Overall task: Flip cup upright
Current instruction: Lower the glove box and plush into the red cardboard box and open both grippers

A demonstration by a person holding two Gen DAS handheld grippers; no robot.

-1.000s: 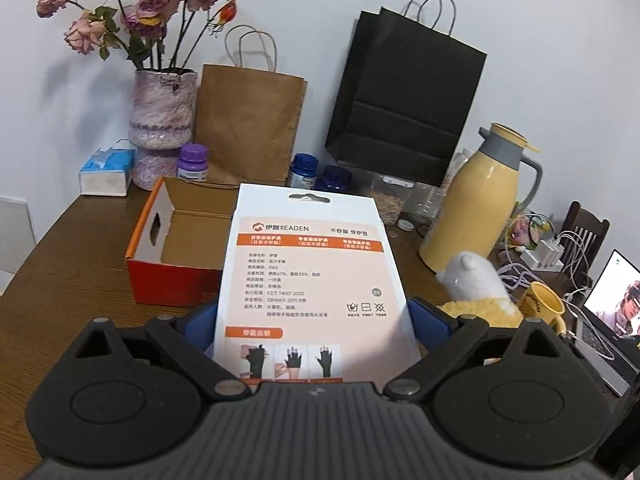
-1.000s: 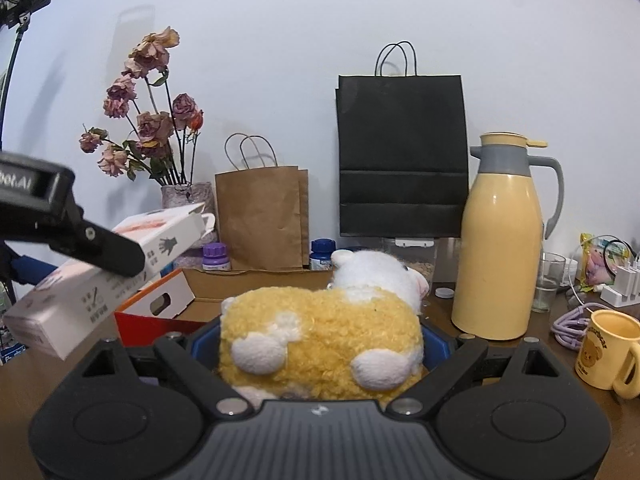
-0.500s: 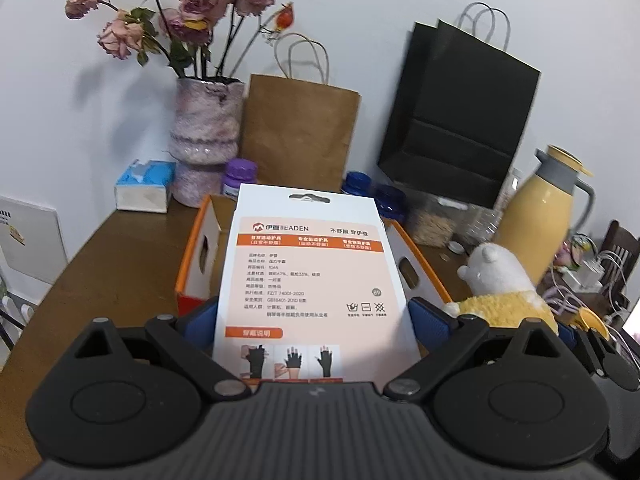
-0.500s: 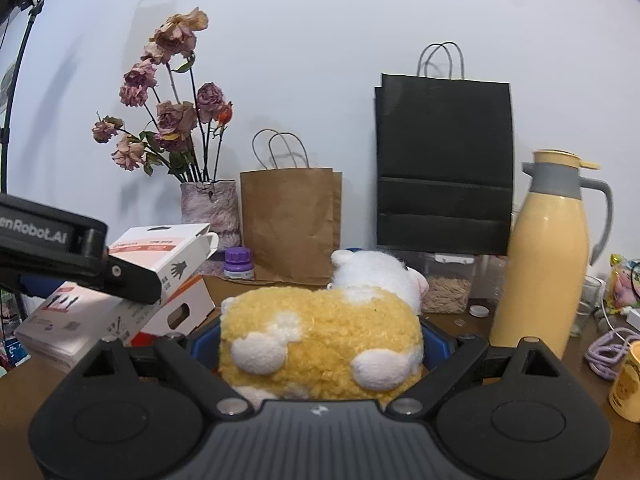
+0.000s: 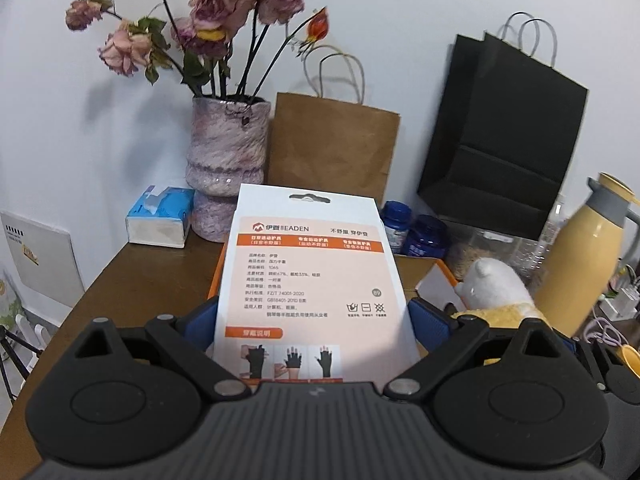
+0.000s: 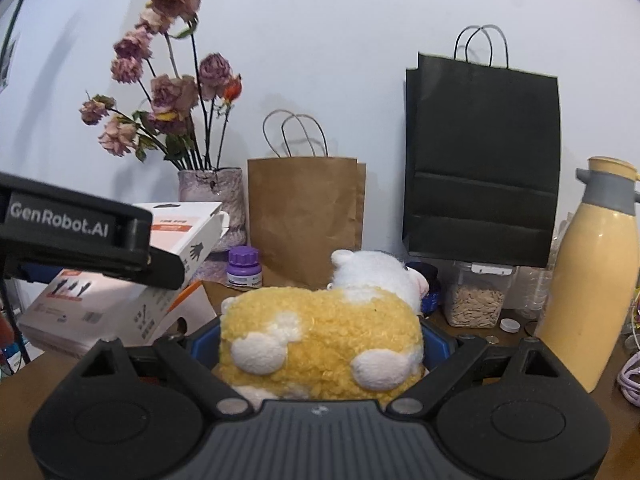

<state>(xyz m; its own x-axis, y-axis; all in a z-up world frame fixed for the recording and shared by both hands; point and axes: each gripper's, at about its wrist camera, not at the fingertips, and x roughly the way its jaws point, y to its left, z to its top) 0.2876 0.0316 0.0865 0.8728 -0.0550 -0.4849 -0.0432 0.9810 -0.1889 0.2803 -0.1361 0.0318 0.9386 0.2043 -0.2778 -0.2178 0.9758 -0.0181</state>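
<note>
The left gripper (image 5: 312, 312) clamps a white glove box (image 5: 310, 280); the right gripper (image 6: 320, 344) clamps a yellow plush toy (image 6: 320, 340). The yellow cup (image 5: 628, 354) shows only as a sliver far right of the left gripper, orientation unclear. Only the right wrist view shows the purple bottle (image 6: 243, 266) and seed jar (image 6: 476, 300).

The black left gripper (image 5: 314, 312), filling the lower frame, is clamping a flat white-and-orange printed carton (image 5: 308, 280) between blue pads; the black right gripper (image 6: 320, 340), lower centre, is squeezing a yellow-and-white plush toy (image 6: 320, 336).
</note>
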